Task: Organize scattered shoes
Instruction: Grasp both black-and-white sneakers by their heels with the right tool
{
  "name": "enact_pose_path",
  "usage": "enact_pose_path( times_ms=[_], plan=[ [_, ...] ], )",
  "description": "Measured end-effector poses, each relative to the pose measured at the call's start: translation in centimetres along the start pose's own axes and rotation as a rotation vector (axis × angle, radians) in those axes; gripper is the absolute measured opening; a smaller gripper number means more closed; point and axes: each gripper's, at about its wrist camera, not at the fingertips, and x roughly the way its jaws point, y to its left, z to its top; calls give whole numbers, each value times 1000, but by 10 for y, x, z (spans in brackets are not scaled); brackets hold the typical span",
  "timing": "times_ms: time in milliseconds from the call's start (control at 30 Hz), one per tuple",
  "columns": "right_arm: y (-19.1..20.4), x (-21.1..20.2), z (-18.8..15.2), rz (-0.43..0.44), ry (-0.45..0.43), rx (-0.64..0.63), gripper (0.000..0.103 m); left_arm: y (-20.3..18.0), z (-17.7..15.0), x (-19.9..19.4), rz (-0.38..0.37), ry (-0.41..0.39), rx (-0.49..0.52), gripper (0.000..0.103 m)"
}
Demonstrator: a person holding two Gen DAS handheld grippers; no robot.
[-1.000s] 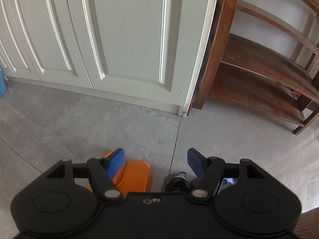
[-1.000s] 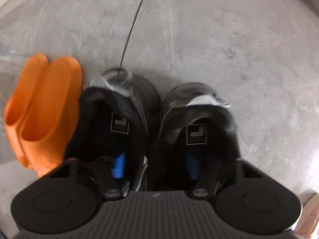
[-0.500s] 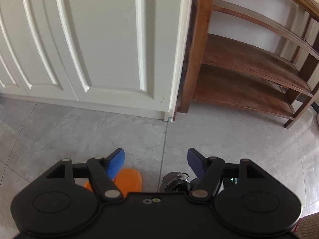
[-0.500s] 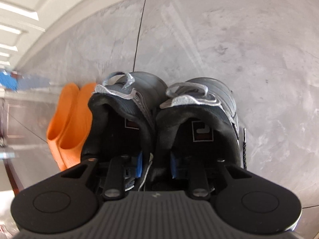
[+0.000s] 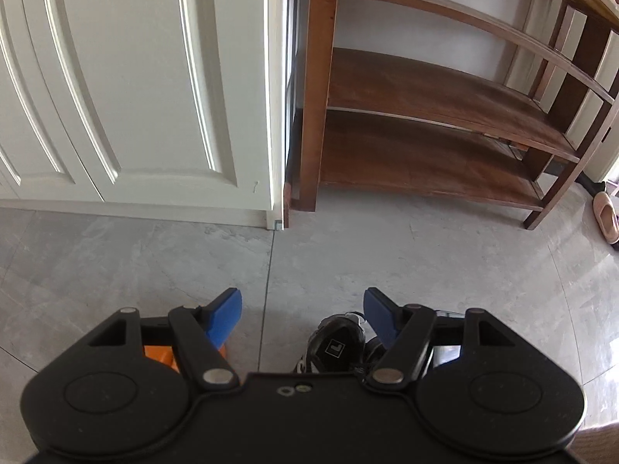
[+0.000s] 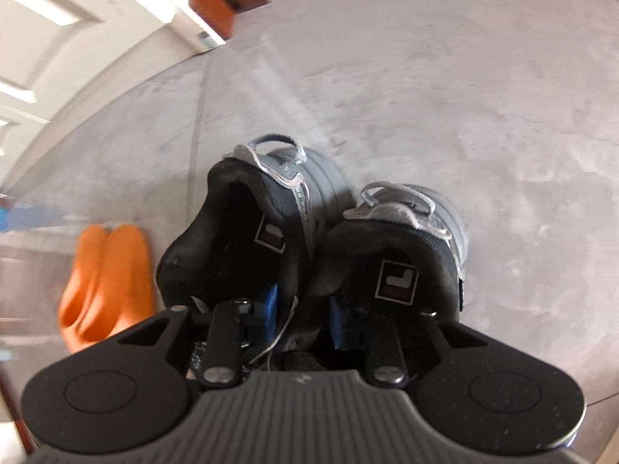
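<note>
Floor (image 5: 425, 255): grey tile, bare and broad ahead of the left fingers as far as the rack; plenty of room to carry shoes forward.
White door (image 5: 135, 85): ahead and to the left of the left fingers; its lower corner stands just beside the rack's post, an edge to steer clear of.
Shoe rack (image 5: 425, 89): wooden, ahead and to the right of the left fingers; both shelves in view lie bare, so I judge no shoe has been shelved there yet. The rails above each shelf leave a low slot, so a shoe would need to enter level.
Grey sneakers (image 6: 309, 247): the pair side by side, heels toward the right fingers, toes pointing away; they seem off the floor, though blur makes this uncertain.
Orange slippers (image 6: 108, 282): a pair on the floor, left of the right fingers, just beside the sneakers; not yet handled.
Beige slipper (image 5: 605, 216): on the floor far right of the left fingers, past the rack's end leg; another one left.
Right gripper (image 6: 301, 319): its blue fingers (image 6: 269, 309) sit one inside each sneaker, clamped inward on the two inner collar walls.
Left gripper (image 5: 302, 311): fingers spread wide, holding nothing, above the floor.
Progress: early, by my judgement; one pair gripped, the rest scattered.
</note>
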Motion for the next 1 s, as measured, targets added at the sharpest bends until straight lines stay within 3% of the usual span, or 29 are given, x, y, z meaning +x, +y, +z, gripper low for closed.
enact_pose_path(
  times_ms=[167,233,267,500,700,867,900,933,1000],
  plan=[
    [12,7,2,-123,-39,-6,44,14,-1,6,3,6,9,69],
    [10,14,6,-176,-54,19,73,22,0,9,6,11,9,69],
    [7,20,10,-214,-59,35,80,26,0,10,10,11,6,69],
    [17,44,24,-276,-41,73,103,51,4,21,29,20,-13,69],
    [17,46,33,-341,-49,169,103,59,9,24,20,17,-18,69],
    [20,45,27,-328,-37,81,102,61,11,27,13,18,-23,69],
    [20,40,27,-314,-41,60,93,60,12,28,9,19,-22,69],
    [19,34,26,-299,-49,45,70,59,13,28,6,18,-21,69],
    [17,21,25,-271,-65,14,41,57,16,28,-1,15,-15,69]
  ],
)
